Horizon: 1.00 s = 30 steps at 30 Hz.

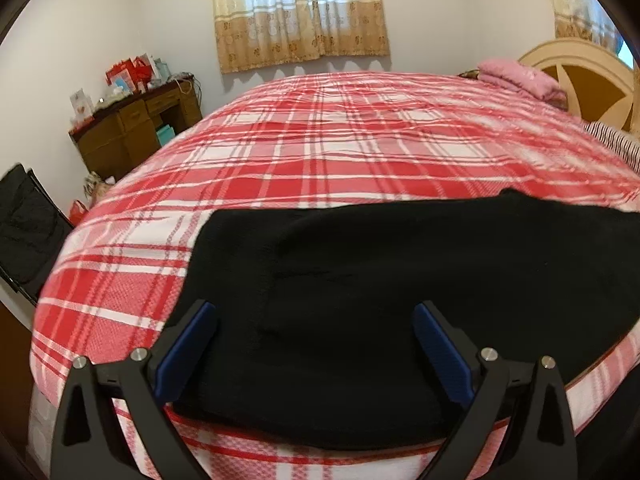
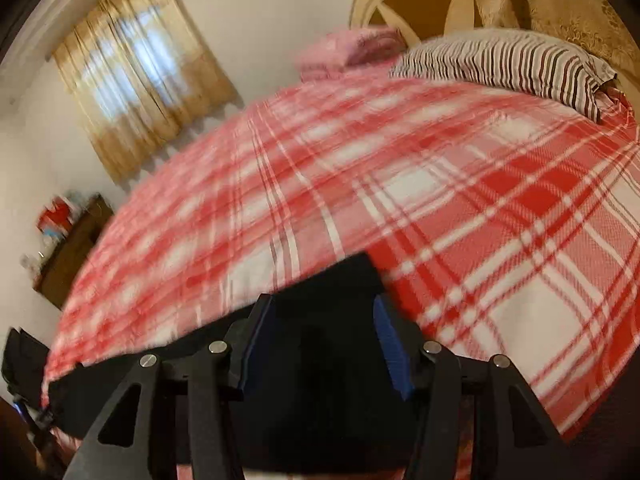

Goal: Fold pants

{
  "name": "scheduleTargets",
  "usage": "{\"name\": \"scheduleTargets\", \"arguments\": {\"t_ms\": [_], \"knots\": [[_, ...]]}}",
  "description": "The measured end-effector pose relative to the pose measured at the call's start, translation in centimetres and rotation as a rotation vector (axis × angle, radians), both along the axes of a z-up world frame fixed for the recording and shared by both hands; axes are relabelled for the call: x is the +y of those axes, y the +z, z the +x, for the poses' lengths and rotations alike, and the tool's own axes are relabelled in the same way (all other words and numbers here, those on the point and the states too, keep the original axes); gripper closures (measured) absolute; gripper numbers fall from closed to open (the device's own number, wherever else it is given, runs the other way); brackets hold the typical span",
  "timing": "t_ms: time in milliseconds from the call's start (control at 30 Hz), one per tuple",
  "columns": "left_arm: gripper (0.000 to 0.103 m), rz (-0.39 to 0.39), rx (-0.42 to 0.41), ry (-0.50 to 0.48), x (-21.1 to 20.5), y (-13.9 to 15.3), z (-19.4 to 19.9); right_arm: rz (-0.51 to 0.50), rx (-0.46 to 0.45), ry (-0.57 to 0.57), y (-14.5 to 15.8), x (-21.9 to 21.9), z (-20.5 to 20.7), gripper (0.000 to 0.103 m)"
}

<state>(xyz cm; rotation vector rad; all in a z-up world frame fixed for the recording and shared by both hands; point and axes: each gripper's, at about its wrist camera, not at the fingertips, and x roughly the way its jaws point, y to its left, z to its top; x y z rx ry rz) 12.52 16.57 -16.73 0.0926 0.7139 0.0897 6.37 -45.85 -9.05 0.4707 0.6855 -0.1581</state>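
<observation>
Black pants [image 1: 360, 272] lie flat along the near edge of a bed with a red and white plaid cover [image 1: 320, 148]. My left gripper [image 1: 316, 312] is open, its blue-padded fingers spread wide just above the pants' left part, holding nothing. In the right wrist view, my right gripper [image 2: 324, 308] is open over the right end of the pants [image 2: 332, 280], with black cloth showing between and below its fingers. That view is blurred by motion. The plaid cover [image 2: 480, 208] fills the rest of it.
A striped pillow [image 2: 500, 60] and folded pink cloth [image 1: 516, 76] lie at the head of the bed by a wooden headboard [image 1: 584, 76]. A brown desk [image 1: 132, 128] with clutter stands by the far wall. A black chair [image 1: 24, 236] stands to the left of the bed.
</observation>
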Motion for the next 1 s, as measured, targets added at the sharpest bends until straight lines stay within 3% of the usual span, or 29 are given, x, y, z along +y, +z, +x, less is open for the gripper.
{"name": "scheduleTargets", "arguments": {"t_ms": [133, 333, 533, 700, 833, 933, 1000], "knots": [[0.001, 0.03, -0.052, 0.027, 1.0, 1.1, -0.7, 0.038, -0.07, -0.06, 1.6, -0.9, -2.7, 0.05], [0.0, -0.021, -0.088, 0.116, 4.6, 2.2, -0.9, 0.069, -0.072, -0.136, 1.7, -2.3, -5.9, 0.05], [0.0, -0.033, -0.039, 0.145, 5.5, 0.2, -0.3, 0.113, -0.03, -0.086, -0.5, -1.8, -6.0, 0.05], [0.0, -0.078, -0.038, 0.148, 6.1, -0.8, -0.3, 0.084, -0.04, -0.053, -0.7, -1.6, -5.8, 0.05], [0.0, -0.064, -0.043, 0.152, 5.8, -0.8, -0.1, 0.09, -0.072, -0.019, -1.0, -1.5, -5.8, 0.051], [0.0, -0.067, -0.044, 0.156, 5.8, -0.8, -0.1, 0.092, -0.075, 0.014, -1.1, -0.9, -5.5, 0.055], [0.0, -0.069, -0.047, 0.154, 5.8, -0.8, -0.1, 0.09, -0.069, -0.001, -1.3, -1.2, -5.4, 0.064]]}}
